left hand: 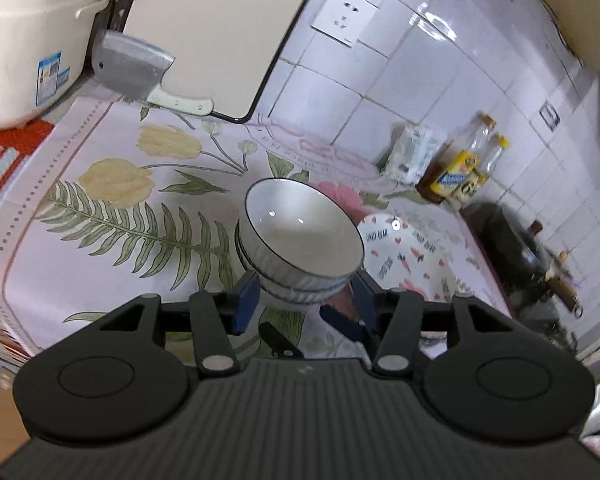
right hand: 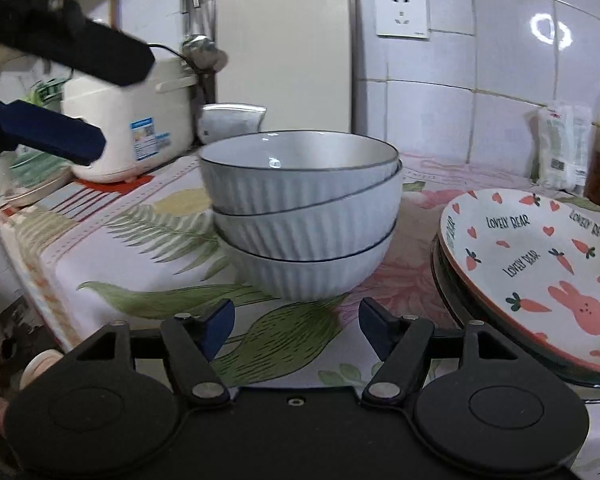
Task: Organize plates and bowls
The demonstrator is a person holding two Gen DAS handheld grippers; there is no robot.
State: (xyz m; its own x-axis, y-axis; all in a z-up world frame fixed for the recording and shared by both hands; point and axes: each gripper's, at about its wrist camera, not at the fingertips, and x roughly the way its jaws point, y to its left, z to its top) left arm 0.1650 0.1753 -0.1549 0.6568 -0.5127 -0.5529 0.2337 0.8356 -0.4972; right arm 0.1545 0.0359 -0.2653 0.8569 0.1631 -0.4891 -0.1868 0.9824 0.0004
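Observation:
Three white ribbed bowls (right hand: 304, 216) are stacked on the floral tablecloth; the top one leans a little. The stack also shows in the left wrist view (left hand: 300, 240), seen from above. My left gripper (left hand: 306, 296) is open above the stack's near side, a blue finger on either side of it, touching nothing that I can see. Its fingers (right hand: 48, 134) show at the upper left of the right wrist view. My right gripper (right hand: 296, 330) is open and empty, low, just in front of the stack. A carrot and rabbit plate (right hand: 540, 264) lies on darker plates to the right.
A white rice cooker (right hand: 132, 128) stands at the back left, a cutting board (right hand: 284, 48) leans on the tiled wall with a cleaver (left hand: 136, 68) by it. Bottles (left hand: 460, 168) and a packet (right hand: 564, 152) stand at the back right. A dark wok (left hand: 516, 248) sits further right.

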